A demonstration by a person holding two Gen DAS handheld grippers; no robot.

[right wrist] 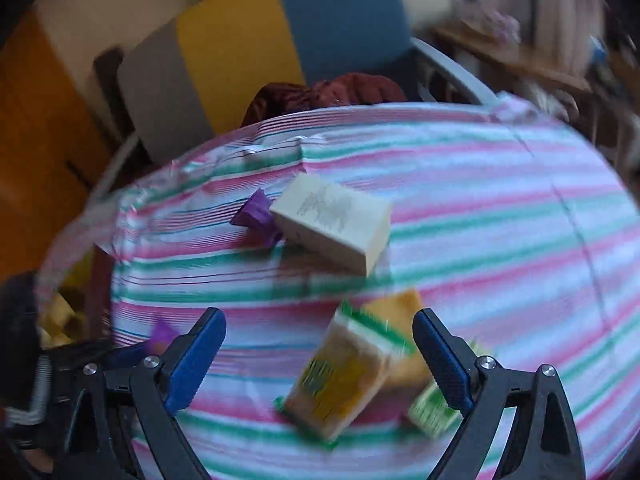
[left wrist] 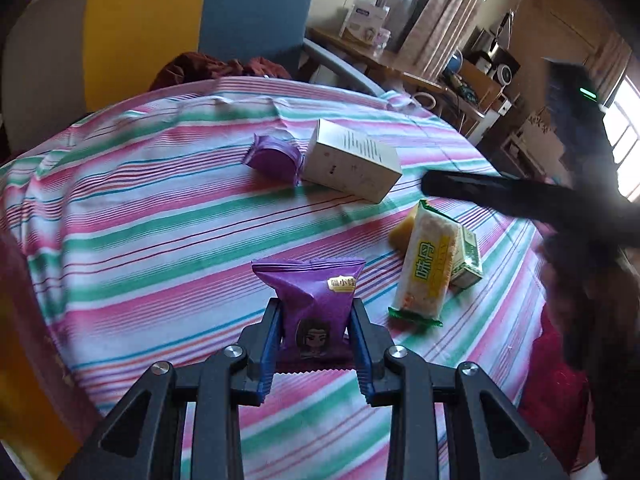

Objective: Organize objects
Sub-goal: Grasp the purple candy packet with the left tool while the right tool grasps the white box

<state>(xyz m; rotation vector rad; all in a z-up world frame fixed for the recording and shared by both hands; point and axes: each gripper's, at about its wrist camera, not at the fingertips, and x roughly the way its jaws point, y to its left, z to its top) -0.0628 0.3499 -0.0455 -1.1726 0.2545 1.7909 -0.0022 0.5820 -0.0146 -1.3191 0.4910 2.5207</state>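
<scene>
1. Left gripper (left wrist: 316,320) clenched on purple packet (left wrist: 310,300) near table's (left wrist: 140,216) front edge, apparently for sorting.
2. Right gripper (right wrist: 320,344) spread wide above yellow snack (right wrist: 340,380), likely lining up for a pick.
3. Second purple packet (left wrist: 274,158) touching white box (left wrist: 352,160) toward far edge, possibly already grouped.

Tabletop (left wrist: 140,216): the left half lies open cloth, passable. Toward the far edge, a white box (left wrist: 352,160) touches a purple packet (left wrist: 274,158). Near the right edge, a yellow snack bar (left wrist: 426,268), sponge (left wrist: 402,234) and green carton (left wrist: 468,260) cluster together, touching.
</scene>
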